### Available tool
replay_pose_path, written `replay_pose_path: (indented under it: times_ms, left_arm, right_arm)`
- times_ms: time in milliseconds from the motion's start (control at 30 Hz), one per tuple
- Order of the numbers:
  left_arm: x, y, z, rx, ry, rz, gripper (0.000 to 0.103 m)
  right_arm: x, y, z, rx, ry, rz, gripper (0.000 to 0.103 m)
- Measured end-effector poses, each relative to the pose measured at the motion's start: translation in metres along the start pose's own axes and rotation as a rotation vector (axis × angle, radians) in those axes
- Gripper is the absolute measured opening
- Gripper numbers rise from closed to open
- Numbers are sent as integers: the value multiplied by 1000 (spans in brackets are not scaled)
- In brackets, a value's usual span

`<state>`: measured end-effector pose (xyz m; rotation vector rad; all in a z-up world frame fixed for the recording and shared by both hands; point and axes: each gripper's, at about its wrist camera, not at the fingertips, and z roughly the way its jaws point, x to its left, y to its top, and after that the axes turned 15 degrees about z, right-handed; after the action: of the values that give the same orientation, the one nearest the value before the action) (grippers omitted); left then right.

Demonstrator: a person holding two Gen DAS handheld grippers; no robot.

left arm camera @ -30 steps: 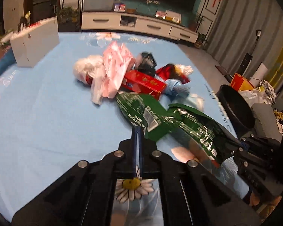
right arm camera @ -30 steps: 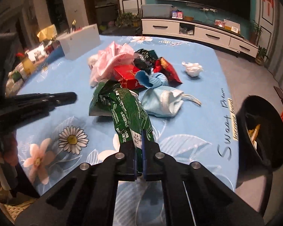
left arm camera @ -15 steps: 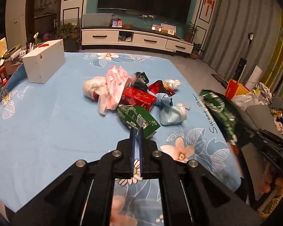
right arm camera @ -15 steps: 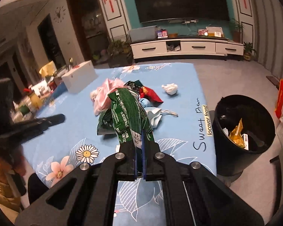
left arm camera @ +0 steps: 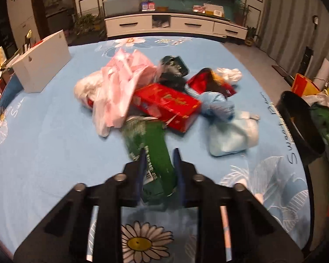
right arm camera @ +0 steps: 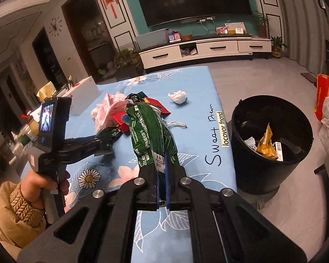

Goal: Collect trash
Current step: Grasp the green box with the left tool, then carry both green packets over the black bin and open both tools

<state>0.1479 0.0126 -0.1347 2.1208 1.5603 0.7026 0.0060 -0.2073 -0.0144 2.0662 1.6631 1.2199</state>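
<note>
The right gripper (right arm camera: 162, 171) has its jaws pinched tight on the bottom edge of a green wafer wrapper (right arm camera: 151, 129), held up over the tabletop (right arm camera: 199, 131) beside the black trash bin (right arm camera: 272, 144). The left gripper (left arm camera: 159, 166) has been opening its jaws — they stand slightly spread, with a second green wrapper (left arm camera: 150, 146) lying flat between them, not pressed. Both wrappers look light, crinkly and slippery, so an edge or fold seems the best hold. Beyond lie a red carton (left arm camera: 166, 105), a pink plastic bag (left arm camera: 120, 83) and a pale blue cloth (left arm camera: 230, 135) — soft, loose pieces. The bin stands just off the tabletop's right edge, with open floor around it.
</note>
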Motion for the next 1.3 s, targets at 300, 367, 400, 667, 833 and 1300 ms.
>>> replay_pose_path:
  times_ms: [300, 367, 400, 667, 833, 1300]
  left_arm:
    - [21, -33, -64, -76, -145, -23, 12]
    - [21, -40, -85, -105, -154, -14, 12]
    - [20, -42, -93, -118, -159, -9, 12]
    - [-19, -7, -116, -204, -231, 72, 13]
    - [-66, 30, -109, -237, -302, 165, 13]
    - [-224, 121, -21, -160, -516, 367, 14]
  right_arm:
    - [-17, 5, -7, -30, 13, 50, 5]
    - [-23, 6, -8, -34, 20, 68, 5]
    - [-27, 7, -8, -38, 22, 82, 5]
    - [-62, 15, -20, -99, -1, 172, 5]
    - [-98, 24, -29, -149, -57, 270, 5]
    - [-191, 67, -11, -208, -219, 528, 5]
